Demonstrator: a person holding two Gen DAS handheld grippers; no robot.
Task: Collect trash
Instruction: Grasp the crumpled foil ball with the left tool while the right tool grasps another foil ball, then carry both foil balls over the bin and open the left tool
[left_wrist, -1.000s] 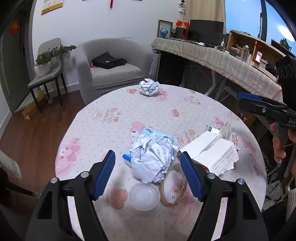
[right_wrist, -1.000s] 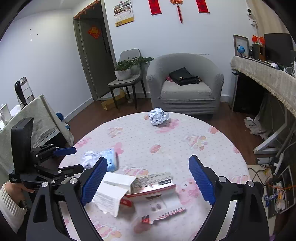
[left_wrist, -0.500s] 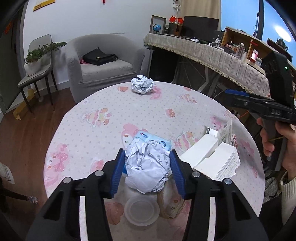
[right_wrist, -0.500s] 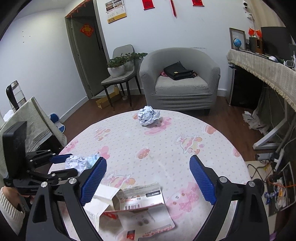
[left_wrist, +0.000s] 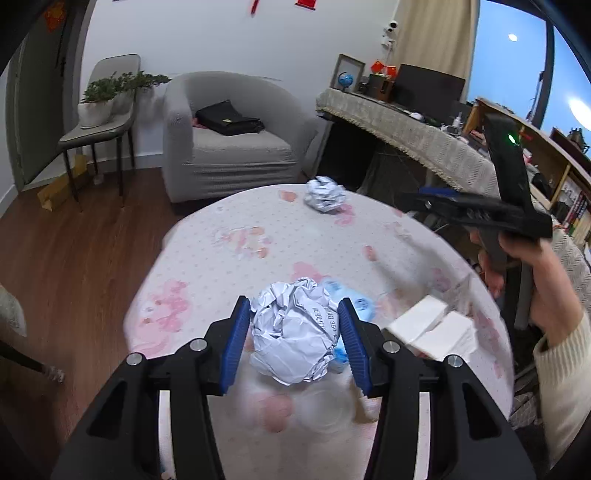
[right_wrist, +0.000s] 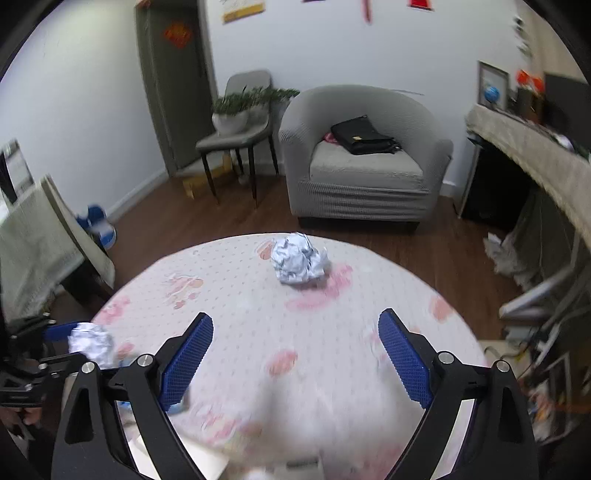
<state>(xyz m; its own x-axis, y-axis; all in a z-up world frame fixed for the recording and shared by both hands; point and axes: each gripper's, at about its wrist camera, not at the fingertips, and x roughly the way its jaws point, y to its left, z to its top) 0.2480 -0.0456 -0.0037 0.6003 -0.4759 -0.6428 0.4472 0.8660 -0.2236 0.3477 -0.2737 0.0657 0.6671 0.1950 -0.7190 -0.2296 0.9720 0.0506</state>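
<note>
My left gripper (left_wrist: 294, 325) is shut on a crumpled white paper ball (left_wrist: 293, 332), lifted a little above the round table (left_wrist: 207, 266); the same ball (right_wrist: 90, 343) shows at the left edge of the right wrist view. A blue-and-white wrapper (left_wrist: 354, 306) lies just behind it. A second crumpled paper ball (right_wrist: 299, 260) sits near the table's far edge, ahead of my right gripper (right_wrist: 295, 354), which stands open with nothing between its pads. That far ball (left_wrist: 325, 194) also appears in the left wrist view, where a hand holds the right gripper (left_wrist: 436, 199) above the table's right side.
White flattened cartons (left_wrist: 428, 330) lie on the table's right side, and a clear plastic lid (left_wrist: 325, 410) sits under my left gripper. Beyond the table stand a grey armchair (right_wrist: 362, 162) with a black bag, a chair with a potted plant (right_wrist: 236, 114) and a long draped counter (left_wrist: 424, 144).
My left gripper closed on the near paper ball and lifted it slightly. The right gripper swung away from the cartons toward the far paper ball, staying open.
</note>
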